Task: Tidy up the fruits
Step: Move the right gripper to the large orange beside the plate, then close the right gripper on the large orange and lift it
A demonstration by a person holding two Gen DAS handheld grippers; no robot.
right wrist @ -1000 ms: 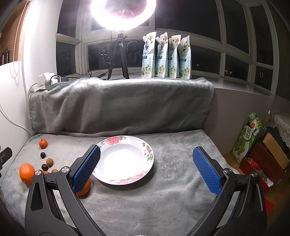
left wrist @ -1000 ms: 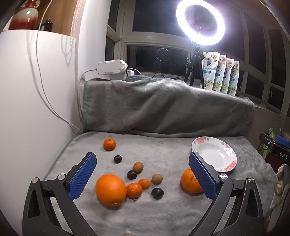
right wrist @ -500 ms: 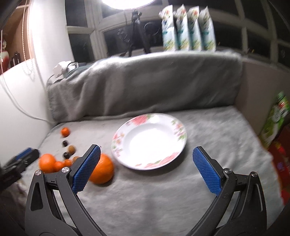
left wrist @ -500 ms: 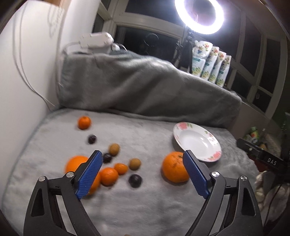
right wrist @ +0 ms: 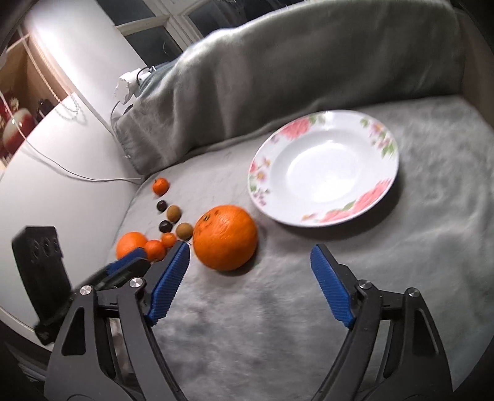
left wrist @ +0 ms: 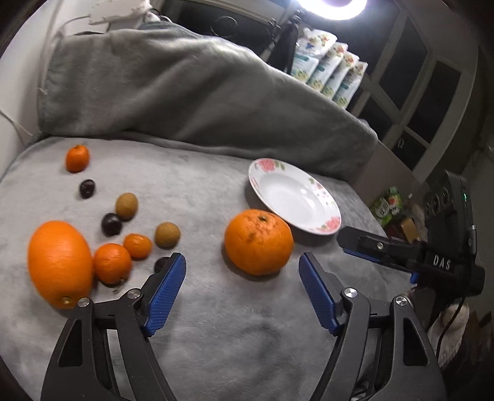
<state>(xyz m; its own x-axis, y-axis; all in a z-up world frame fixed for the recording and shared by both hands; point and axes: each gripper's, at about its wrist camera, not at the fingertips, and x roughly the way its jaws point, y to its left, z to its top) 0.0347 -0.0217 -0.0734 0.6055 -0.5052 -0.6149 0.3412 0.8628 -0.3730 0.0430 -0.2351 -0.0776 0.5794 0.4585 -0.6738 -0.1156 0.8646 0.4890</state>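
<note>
- Left of the plate (left wrist: 327,212): one large oval orange (left wrist: 60,262), three mandarins, two brown longan-like fruits, three dark ones (one half hidden).
- Round orange (left wrist: 258,241), just beside the plate: firm, rolls; grip its widest girth.
- Left gripper (left wrist: 242,274) and right gripper (right wrist: 248,262): jaws closing, nothing between.

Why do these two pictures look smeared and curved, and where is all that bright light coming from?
Left wrist view: ring lamp glares at the top, small fruit at the left is smeared, window frames bend with the fisheye lens. Right wrist view: plate rim and blanket are streaked with blur, the big orange casts a soft shadow.
</note>
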